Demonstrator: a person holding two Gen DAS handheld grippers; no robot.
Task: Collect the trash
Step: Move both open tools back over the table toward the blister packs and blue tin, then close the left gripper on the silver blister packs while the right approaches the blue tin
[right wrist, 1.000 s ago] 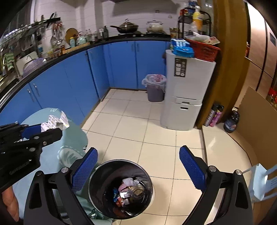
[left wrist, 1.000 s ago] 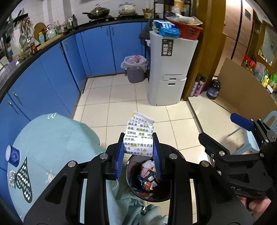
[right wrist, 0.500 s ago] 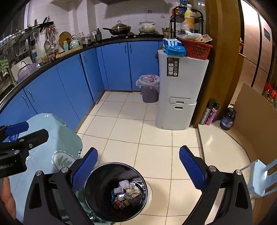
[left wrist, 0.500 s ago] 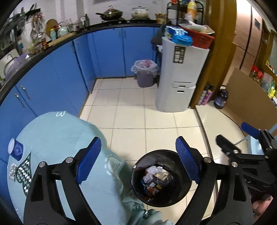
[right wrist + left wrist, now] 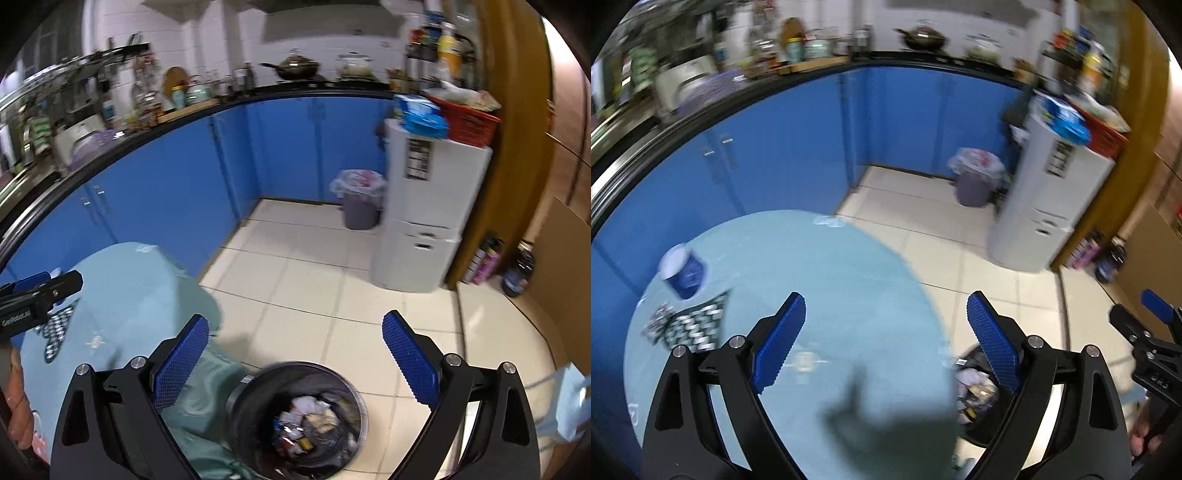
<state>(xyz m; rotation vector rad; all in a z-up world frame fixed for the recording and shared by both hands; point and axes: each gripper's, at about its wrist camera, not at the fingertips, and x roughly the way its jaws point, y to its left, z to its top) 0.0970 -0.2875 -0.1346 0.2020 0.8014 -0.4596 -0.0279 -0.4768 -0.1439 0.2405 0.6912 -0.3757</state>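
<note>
My left gripper is open and empty, held over a round table covered with a pale teal cloth. On the cloth at the left lie a blue cup with a white lid, tipped over, and a crumpled foil wrapper. The black trash bin stands on the floor by the table, with several scraps inside. My right gripper hangs open and empty above the bin. In the left wrist view the bin is partly hidden behind the table edge and a finger.
Blue cabinets curve around the left and back. A lined grey bin and a white drawer unit stand on the tiled floor. Bottles and cardboard are at right, with a pale blue chair near my right gripper.
The left gripper opened and the printed leaflet it held is gone from its fingers. It then swung left from above the bin to over the table. The right gripper shifted slightly.
</note>
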